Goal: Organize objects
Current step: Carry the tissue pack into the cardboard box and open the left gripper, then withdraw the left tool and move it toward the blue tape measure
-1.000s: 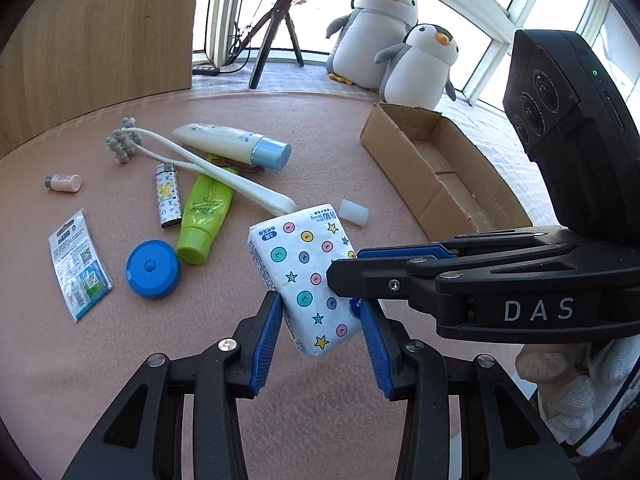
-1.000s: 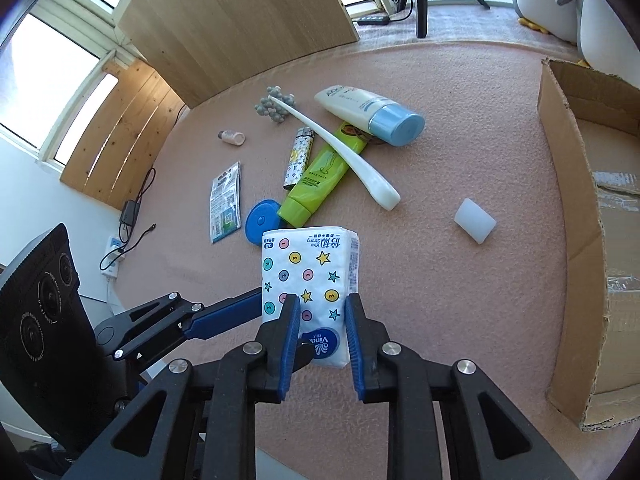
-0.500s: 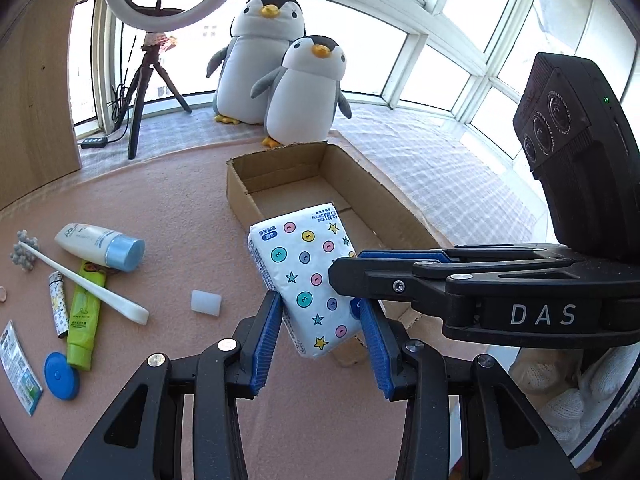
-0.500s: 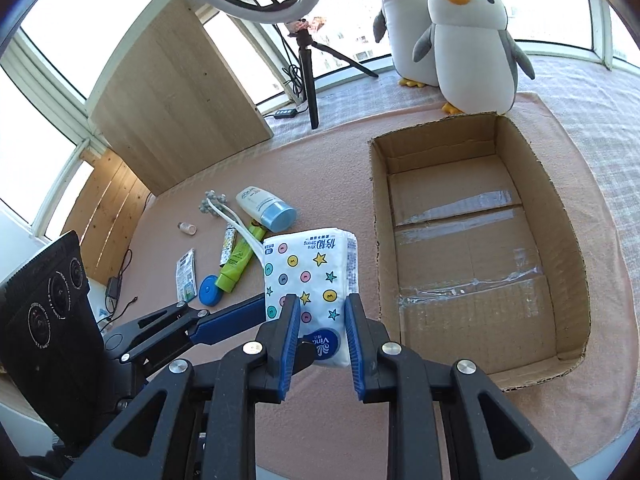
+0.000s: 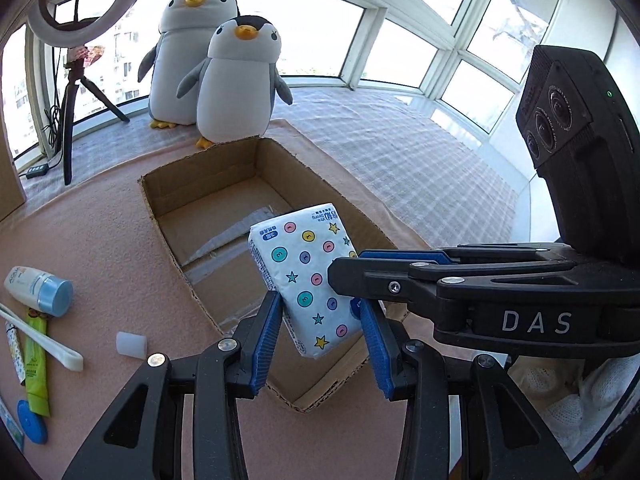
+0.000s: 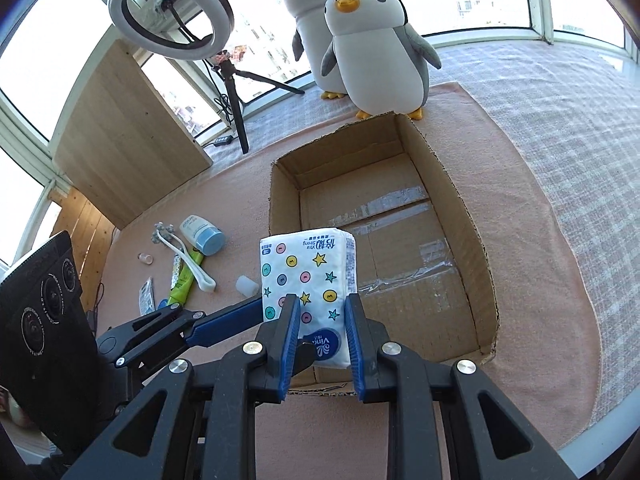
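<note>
Fingers (image 6: 352, 336) on your right gripper (image 6: 322, 334) are pinching the tissue pack (image 6: 308, 280) over the cardboard box (image 6: 460, 204), left gripper (image 5: 318, 334) open around it; it's probably light and squishy, so grip mid-pack.

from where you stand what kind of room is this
Probably a sunlit bay-window nook at home, set up for filming: wraparound windows, two plush penguins on the sill, and a ring light on a tripod.

Right gripper (image 6: 319, 322) clamped shut; left gripper (image 5: 318, 322) spread apart alongside.
</note>
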Motion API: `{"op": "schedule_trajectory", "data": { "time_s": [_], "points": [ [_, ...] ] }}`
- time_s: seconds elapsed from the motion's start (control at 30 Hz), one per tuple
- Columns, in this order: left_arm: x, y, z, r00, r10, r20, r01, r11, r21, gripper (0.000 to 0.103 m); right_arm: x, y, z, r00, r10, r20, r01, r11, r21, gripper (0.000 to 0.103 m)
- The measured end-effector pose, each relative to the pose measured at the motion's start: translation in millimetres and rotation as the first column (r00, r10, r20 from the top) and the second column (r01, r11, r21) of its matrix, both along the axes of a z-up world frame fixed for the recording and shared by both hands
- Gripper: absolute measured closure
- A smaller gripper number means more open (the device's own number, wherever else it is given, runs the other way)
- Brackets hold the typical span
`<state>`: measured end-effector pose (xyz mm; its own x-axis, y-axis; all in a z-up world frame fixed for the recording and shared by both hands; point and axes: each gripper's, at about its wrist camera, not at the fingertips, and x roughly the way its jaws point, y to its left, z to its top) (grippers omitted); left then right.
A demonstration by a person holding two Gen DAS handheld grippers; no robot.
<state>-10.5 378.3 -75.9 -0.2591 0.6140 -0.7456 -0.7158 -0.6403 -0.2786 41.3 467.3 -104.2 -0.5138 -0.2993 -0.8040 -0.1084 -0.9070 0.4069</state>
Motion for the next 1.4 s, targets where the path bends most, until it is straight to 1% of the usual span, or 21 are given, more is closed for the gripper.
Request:
{"op": "schedule_trajectory", "data": {
  "time_s": [0.13, 0.17, 0.2, 0.23, 0.27, 0.3, 0.4, 0.6, 0.73, 0.97, 1.2, 1.27, 1.4],
  "points": [
    [-1, 2, 1, 1.000, 0.003, -0.008, -0.003, 1.000, -0.012, 0.058, 0, 2, 0, 1.000, -0.004, -0.001, 0.004, 1.000, 0.009, 0.082],
    [-1, 2, 0, 1.000, 0.007, -0.012, -0.007, 1.000, -0.017, 0.052, 0, 2, 1, 1.000, -0.007, -0.003, 0.007, 1.000, 0.015, 0.081],
    [-2, 0, 1, 1.000, 0.010, -0.015, -0.011, 1.000, -0.021, 0.046, 0, 2, 1, 1.000, -0.018, -0.003, 0.018, 1.000, 0.026, 0.070],
    [-1, -2, 2, 1.000, 0.018, -0.021, -0.018, 1.000, -0.020, 0.037, 0, 3, 1, 1.000, -0.030, 0.004, 0.030, 0.999, 0.037, 0.061],
    [0, -4, 4, 0.999, 0.021, -0.028, -0.022, 1.000, -0.017, 0.035, 0, 4, 0, 0.999, -0.042, 0.004, 0.042, 0.998, 0.040, 0.048],
    [0, -6, 5, 0.999, 0.022, -0.034, -0.022, 1.000, -0.018, 0.035, 1, 5, 1, 0.999, -0.053, -0.004, 0.053, 0.998, 0.037, 0.047],
    [2, -14, 6, 0.999, 0.029, -0.042, -0.030, 0.999, -0.027, 0.035, 1, 4, 2, 0.998, -0.055, -0.013, 0.056, 0.998, 0.024, 0.047],
    [3, -39, 11, 0.997, 0.062, -0.053, -0.063, 0.998, -0.028, 0.035, -2, -8, 6, 0.999, -0.044, -0.025, 0.045, 0.999, 0.026, 0.047],
    [2, -64, 12, 0.994, 0.099, -0.051, -0.101, 0.994, -0.032, 0.035, -5, -23, 8, 0.999, -0.026, -0.034, 0.027, 0.999, 0.030, 0.047],
    [-2, -117, 4, 0.982, 0.186, -0.028, -0.187, 0.981, -0.052, 0.035, -11, -58, 9, 0.999, 0.025, -0.042, -0.024, 0.999, 0.034, 0.046],
    [-5, -185, -5, 0.960, 0.280, -0.009, -0.280, 0.957, -0.075, 0.035, -17, -103, 8, 0.995, 0.084, -0.050, -0.083, 0.996, 0.017, 0.046],
    [-7, -208, -11, 0.949, 0.314, 0.007, -0.313, 0.946, -0.086, 0.035, -19, -117, 4, 0.994, 0.096, -0.042, -0.096, 0.995, 0.011, 0.046],
    [-12, -253, -26, 0.921, 0.385, 0.067, -0.378, 0.921, -0.091, 0.035, -20, -139, -5, 0.995, 0.102, -0.021, -0.103, 0.995, -0.018, 0.046]
  ]
}}
